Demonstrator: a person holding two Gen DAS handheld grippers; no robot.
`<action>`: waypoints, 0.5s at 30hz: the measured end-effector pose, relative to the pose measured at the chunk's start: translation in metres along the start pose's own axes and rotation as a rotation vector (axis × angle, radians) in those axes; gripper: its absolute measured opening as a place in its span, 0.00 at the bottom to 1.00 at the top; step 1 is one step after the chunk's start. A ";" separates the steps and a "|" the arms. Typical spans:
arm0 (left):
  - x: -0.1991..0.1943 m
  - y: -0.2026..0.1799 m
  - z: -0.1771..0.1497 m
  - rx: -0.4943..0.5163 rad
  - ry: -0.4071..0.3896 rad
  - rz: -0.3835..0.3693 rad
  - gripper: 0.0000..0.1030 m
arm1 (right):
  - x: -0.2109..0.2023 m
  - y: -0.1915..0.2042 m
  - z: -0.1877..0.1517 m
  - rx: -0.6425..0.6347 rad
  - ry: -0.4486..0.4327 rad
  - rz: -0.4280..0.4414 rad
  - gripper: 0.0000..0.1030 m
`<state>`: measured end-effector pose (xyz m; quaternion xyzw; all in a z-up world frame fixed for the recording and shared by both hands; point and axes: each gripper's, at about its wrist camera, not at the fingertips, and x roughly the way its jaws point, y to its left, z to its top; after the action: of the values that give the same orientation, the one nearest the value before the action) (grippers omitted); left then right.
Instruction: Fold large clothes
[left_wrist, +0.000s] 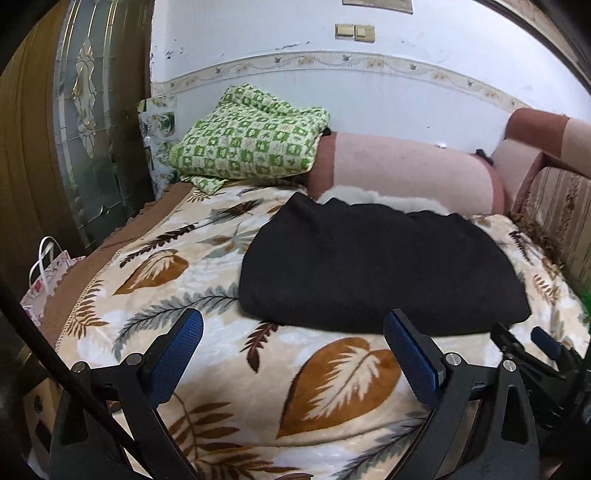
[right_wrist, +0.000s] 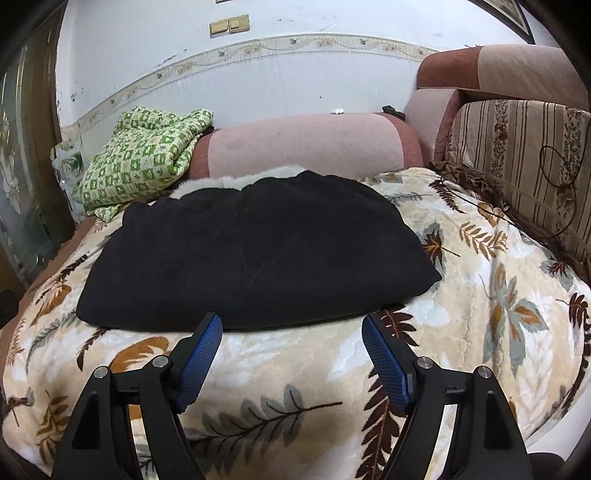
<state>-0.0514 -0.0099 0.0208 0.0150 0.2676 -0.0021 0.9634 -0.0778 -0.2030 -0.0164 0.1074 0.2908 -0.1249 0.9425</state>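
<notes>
White walls with a floral border run behind a sofa bed covered in a leaf-print blanket (right_wrist: 295, 369). On it lies the black garment (right_wrist: 251, 258), already gathered into a broad, thick bundle, with a pale fleecy lining (right_wrist: 236, 181) showing along its far edge near the pink bolster (right_wrist: 303, 144). A green checked quilt (left_wrist: 247, 140) sits heaped at the far left corner, well apart from the work.

Both tools hang over the blanket just short of the garment's near edge. The left tool (left_wrist: 293, 325) is spread wide and carries nothing; the right tool (right_wrist: 291, 328) is likewise wide apart and empty.

The garment looks partly folded, and the next fold probably wants each tool to pinch a near corner. To do it well, slide the lower finger under all layers, not only the top one, and avoid catching the plush blanket beneath. Lift both corners level, carry them across together, and lay the edge down square, since thick fleece tends to spring back.
</notes>
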 end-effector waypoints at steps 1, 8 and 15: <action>0.002 0.000 0.000 0.005 0.006 0.007 0.95 | 0.001 0.001 -0.001 -0.002 0.005 0.000 0.80; 0.019 -0.004 -0.007 0.029 0.057 0.013 0.95 | 0.007 0.008 -0.003 -0.037 0.021 -0.014 0.80; 0.030 -0.005 -0.012 0.044 0.092 0.014 0.95 | 0.013 0.008 -0.005 -0.041 0.043 -0.030 0.80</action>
<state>-0.0322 -0.0147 -0.0054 0.0382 0.3114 -0.0005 0.9495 -0.0672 -0.1959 -0.0272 0.0862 0.3152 -0.1304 0.9361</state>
